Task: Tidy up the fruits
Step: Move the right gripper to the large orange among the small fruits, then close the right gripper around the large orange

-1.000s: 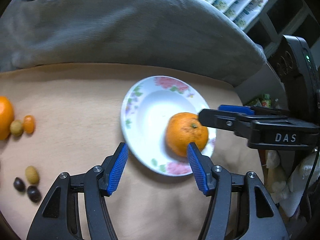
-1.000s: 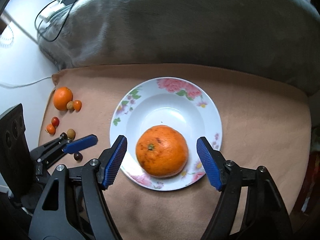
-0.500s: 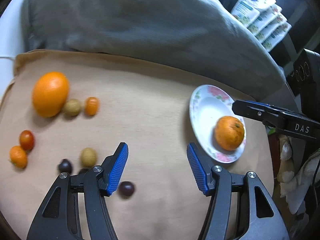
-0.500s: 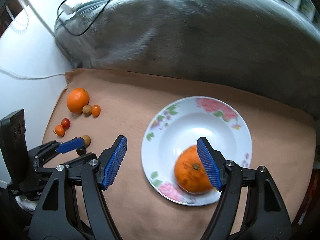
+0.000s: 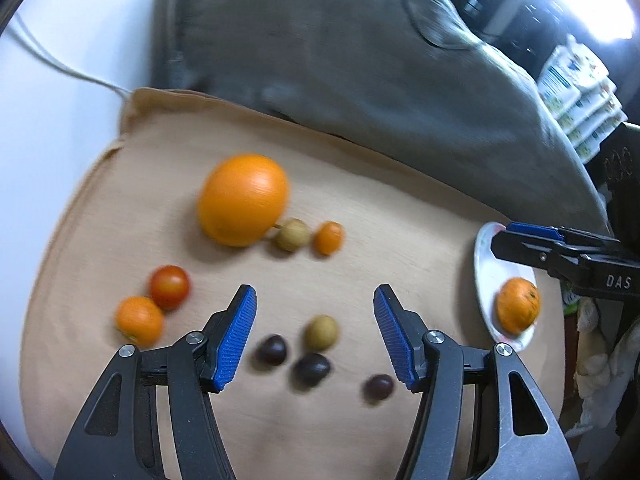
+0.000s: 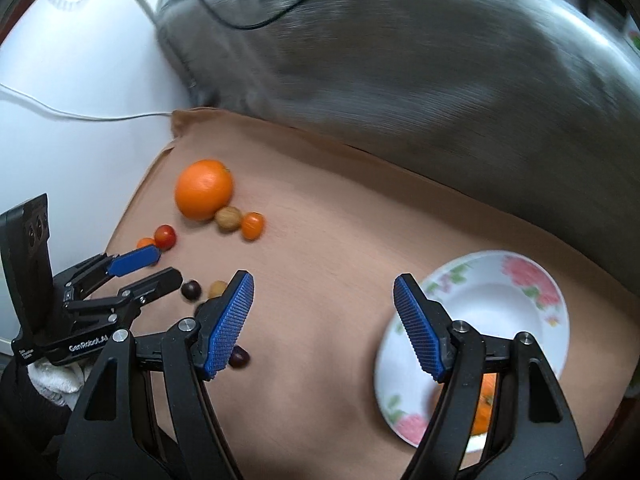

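My left gripper (image 5: 314, 292) stands open over a cluster of small fruit on the tan cloth (image 5: 400, 216): a pale longan (image 5: 321, 332) and three dark grapes (image 5: 272, 350) lie below its jaws, untouched. Further off are a large orange (image 5: 243, 199), a cherry tomato (image 5: 169, 286) and a small orange fruit (image 5: 140, 320). My right gripper (image 6: 324, 280) is open and empty, above bare cloth to the left of the flowered plate (image 6: 500, 300). A mandarin (image 5: 518, 304) lies in that plate, mostly hidden behind my right finger in the right wrist view. The left gripper (image 6: 160, 266) shows at that view's left edge.
A grey cushion (image 6: 400, 80) with a black cable runs along the cloth's far edge. The white surface (image 6: 80, 60) at left carries a white cable. Stacked packets (image 5: 576, 92) sit at the far right. A longan (image 6: 229, 219) and a kumquat (image 6: 253, 225) lie beside the large orange (image 6: 204, 189).
Both grippers have swept left, away from the plate and toward the loose fruit. The mandarin stays in the plate. Neither gripper's opening has changed.
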`<state>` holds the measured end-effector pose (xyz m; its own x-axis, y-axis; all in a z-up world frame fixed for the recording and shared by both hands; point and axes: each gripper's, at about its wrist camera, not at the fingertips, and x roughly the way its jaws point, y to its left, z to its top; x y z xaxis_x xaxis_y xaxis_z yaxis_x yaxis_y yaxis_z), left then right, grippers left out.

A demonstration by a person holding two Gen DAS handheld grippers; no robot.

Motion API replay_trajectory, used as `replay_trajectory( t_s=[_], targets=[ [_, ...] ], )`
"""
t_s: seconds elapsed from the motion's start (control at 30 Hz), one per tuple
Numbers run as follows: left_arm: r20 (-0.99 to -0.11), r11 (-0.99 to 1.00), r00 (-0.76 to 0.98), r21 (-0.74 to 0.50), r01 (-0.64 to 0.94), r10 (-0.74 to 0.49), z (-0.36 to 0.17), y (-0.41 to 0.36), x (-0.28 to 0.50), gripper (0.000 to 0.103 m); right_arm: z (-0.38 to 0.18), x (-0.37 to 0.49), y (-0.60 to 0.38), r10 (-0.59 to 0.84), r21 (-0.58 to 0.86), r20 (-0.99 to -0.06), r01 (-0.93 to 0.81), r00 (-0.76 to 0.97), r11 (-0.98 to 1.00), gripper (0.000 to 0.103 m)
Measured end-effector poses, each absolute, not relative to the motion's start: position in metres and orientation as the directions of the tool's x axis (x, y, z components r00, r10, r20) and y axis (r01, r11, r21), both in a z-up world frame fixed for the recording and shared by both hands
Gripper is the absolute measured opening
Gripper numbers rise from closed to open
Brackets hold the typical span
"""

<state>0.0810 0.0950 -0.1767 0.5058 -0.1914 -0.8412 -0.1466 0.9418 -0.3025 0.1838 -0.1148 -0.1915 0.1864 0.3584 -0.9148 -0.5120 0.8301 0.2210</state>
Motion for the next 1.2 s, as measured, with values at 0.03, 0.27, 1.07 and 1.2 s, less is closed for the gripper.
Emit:
replay_trajectory(
  t_s=[0.03,0.27,1.07,1.2],
  targets=[
    [-0.841,0.94,0.508,-0.302,-0.156,-0.186,-0.178,0.102,0.081,0.061,-0.192,0.185,-0.107,0.364,0.227,-0.914,-0.52,0.177,0.824,0.075],
    [-0.848,0.933,0.503,-0.301,-0.199,-0.166,-0.187,0.133,0.093,0.068,-0.199,0.197,-0.065,0.396,0.268,-0.909,-0.542,0.133,0.796,0.075],
    [-0.846,0.913,0.483,-0.356,-0.201,-0.224,-0.22,0.162,0.117,0.068,-0.248,0.236,0.018,0.491,0.438,-0.871,-0.46,-0.007,0.772,0.085],
    [-0.842,0.905,0.485,-0.373,-0.206,-0.237,-0.223,0.165,0.118,0.068,-0.257,0.242,0.021,0.508,0.469,-0.861,-0.435,-0.03,0.769,0.085]
  ],
)
